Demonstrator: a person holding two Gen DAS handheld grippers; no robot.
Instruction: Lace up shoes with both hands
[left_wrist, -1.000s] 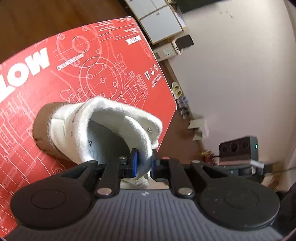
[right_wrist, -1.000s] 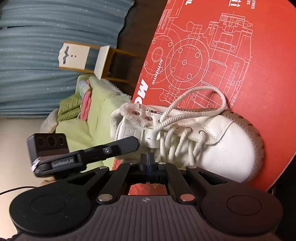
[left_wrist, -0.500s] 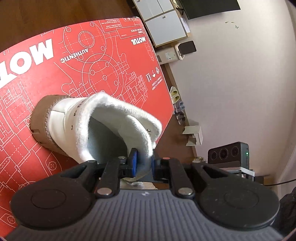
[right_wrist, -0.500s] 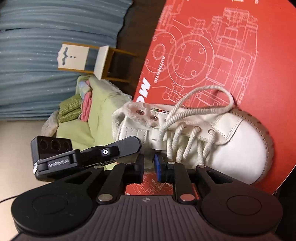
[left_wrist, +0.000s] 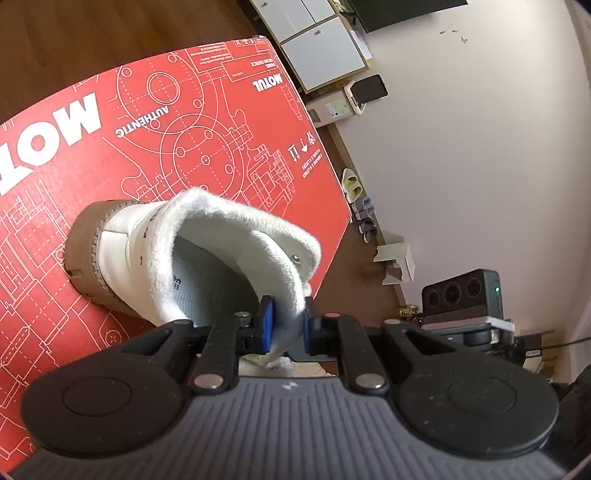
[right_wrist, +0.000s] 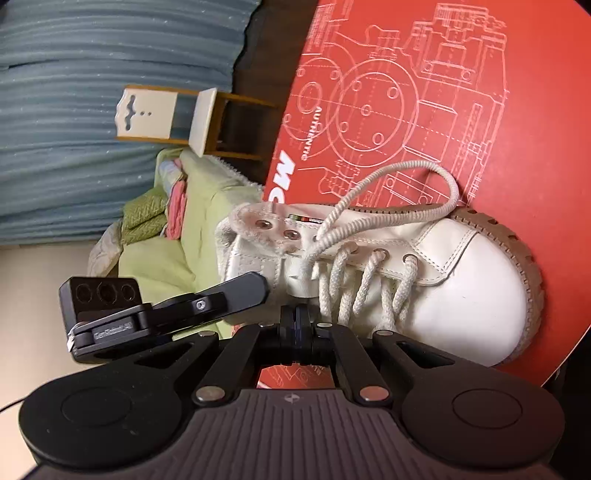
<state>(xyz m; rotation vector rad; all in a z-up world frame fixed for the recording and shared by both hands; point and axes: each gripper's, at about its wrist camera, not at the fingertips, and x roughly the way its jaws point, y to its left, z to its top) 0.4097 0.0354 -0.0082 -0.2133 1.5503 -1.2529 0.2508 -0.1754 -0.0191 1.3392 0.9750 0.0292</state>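
A white lace-up boot (left_wrist: 125, 236) with a brown sole lies on a red printed cardboard sheet (left_wrist: 184, 110). My left gripper (left_wrist: 286, 321) is shut on the boot's fleecy collar edge, one blue pad on each side. In the right wrist view the boot (right_wrist: 461, 288) shows its side. The cream lace (right_wrist: 406, 170) is crossed through the lower eyelets and loops loosely over the cardboard (right_wrist: 517, 92). The two top eyelets (right_wrist: 277, 229) hold no lace. My right gripper (right_wrist: 297, 321) is shut just below the tongue, with nothing visible between its pads. The left gripper's finger (right_wrist: 229, 295) shows beside the collar.
A small white-and-wood chair (right_wrist: 166, 114) and a green cushioned seat (right_wrist: 159, 258) stand beyond the cardboard, in front of a blue curtain (right_wrist: 92, 55). On the other side are a white cabinet (left_wrist: 317, 48), slippers (left_wrist: 360, 206) along the wall, and the right gripper's camera block (left_wrist: 461, 299).
My right gripper was open half a second ago and has shut again near the tongue. The left gripper has stayed clamped on the collar while the boot shifted slightly.
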